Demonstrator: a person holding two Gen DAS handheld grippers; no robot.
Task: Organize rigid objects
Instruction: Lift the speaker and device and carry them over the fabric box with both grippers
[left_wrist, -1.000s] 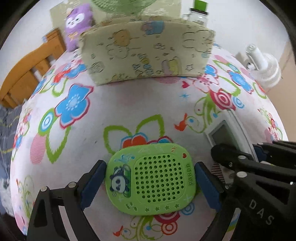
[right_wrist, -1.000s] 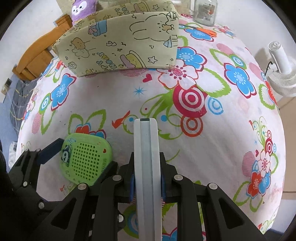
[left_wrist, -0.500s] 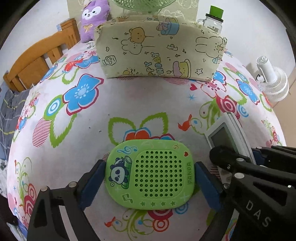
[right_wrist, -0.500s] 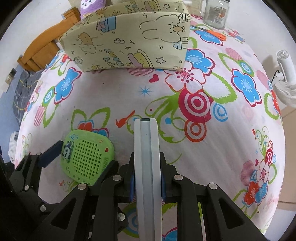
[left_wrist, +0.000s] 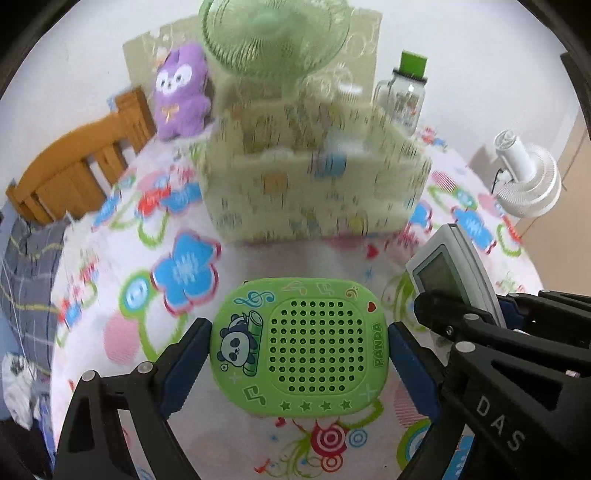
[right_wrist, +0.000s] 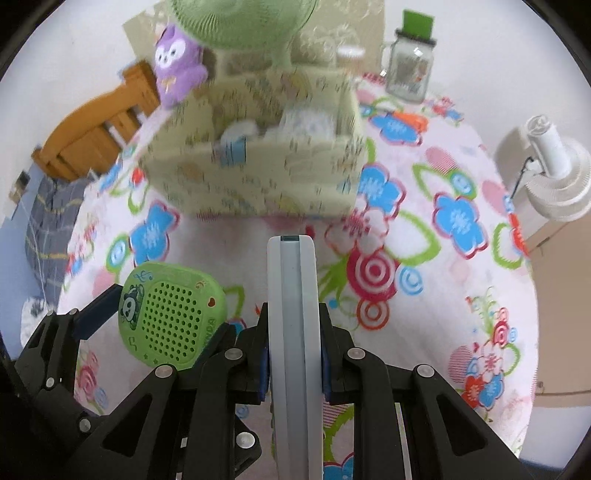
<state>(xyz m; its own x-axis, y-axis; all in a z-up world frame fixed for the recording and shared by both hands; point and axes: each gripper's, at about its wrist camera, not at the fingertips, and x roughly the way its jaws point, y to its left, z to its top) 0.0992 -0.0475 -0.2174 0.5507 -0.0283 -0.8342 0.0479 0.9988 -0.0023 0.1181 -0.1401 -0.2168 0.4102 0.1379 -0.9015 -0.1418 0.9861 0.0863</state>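
Observation:
A green panda speaker (left_wrist: 299, 347) hangs above the flowered tablecloth (left_wrist: 184, 266), gripped at its two short sides by the blue pads of my left gripper (left_wrist: 298, 334). My right gripper (right_wrist: 294, 314) is shut on a flat grey-white device with a small screen (right_wrist: 291, 288), held edge-on; in the left wrist view that device (left_wrist: 448, 273) shows its screen at the right. The two grippers sit side by side. Beyond them stands a cream cartoon-print fabric box (right_wrist: 258, 177), open at the top, blurred, with a few pale items inside.
Behind the box are a purple plush toy (left_wrist: 181, 92), a green fan (left_wrist: 273, 33) and a glass jar with a green lid (left_wrist: 404, 92). A white fan (left_wrist: 524, 177) stands off the table's right edge, a wooden chair (left_wrist: 74, 173) off its left.
Both grippers have risen with the speaker and the device, so the table looks farther away. The view now reaches over the box's rim into it.

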